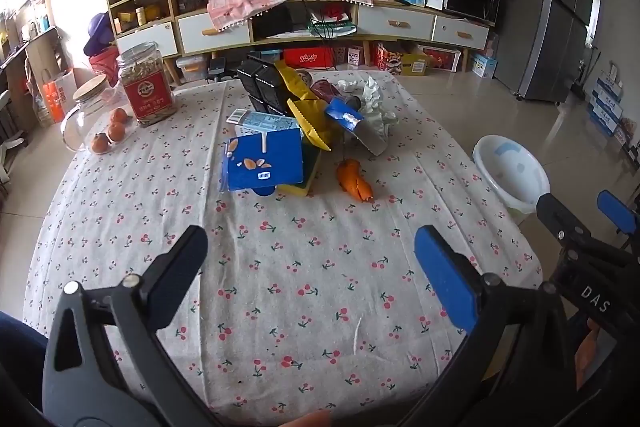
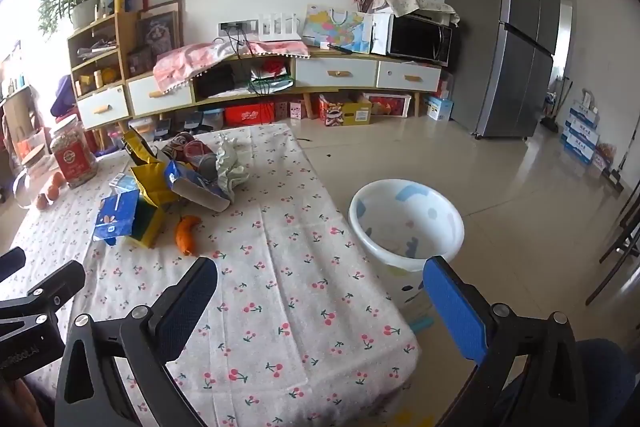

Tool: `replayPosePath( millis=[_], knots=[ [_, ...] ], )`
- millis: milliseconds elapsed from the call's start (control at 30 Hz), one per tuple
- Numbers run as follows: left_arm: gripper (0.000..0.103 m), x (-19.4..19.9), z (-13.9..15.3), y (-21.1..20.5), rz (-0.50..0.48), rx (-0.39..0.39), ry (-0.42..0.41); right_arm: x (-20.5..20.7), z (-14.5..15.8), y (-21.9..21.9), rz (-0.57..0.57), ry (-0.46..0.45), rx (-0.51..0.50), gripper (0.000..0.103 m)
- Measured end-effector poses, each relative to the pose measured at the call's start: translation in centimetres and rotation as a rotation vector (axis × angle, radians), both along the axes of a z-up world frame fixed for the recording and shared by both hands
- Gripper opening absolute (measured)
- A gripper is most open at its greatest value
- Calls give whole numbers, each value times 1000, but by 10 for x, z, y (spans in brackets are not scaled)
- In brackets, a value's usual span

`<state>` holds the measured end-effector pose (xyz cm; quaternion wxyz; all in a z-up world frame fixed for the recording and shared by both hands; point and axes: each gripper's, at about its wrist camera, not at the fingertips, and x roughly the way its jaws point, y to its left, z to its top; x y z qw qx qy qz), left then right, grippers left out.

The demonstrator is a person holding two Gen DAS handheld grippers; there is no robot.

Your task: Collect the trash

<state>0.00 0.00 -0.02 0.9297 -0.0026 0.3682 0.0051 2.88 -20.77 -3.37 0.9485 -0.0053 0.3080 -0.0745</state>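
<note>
A heap of trash lies mid-table on the cherry-print cloth (image 1: 304,287): a blue carton (image 1: 264,163) (image 2: 116,215), yellow packets (image 1: 310,119) (image 2: 150,183), a black pack (image 1: 264,87), crumpled white paper (image 1: 374,103) (image 2: 230,163) and an orange peel (image 1: 354,179) (image 2: 187,233). A white bin (image 1: 510,173) (image 2: 406,219) stands on the floor off the table's right edge. My left gripper (image 1: 316,263) hovers open over the near cloth, well short of the heap. My right gripper (image 2: 320,291) is open above the table's right corner, with the bin just beyond it. Neither holds anything.
A red-labelled jar (image 1: 146,85) (image 2: 74,155), a glass jar lying on its side (image 1: 86,115) and small oranges (image 1: 116,131) sit at the table's far left. A long cabinet (image 1: 320,23) lines the back wall, a fridge (image 2: 508,39) stands right, boxes (image 2: 582,135) on the floor.
</note>
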Motion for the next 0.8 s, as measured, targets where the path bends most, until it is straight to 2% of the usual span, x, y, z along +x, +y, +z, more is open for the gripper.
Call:
replayPosePath(
  millis=[800],
  knots=[
    [103,0,-2,3,4,2,12,4,-6,8,10,5,-3,103]
  ],
)
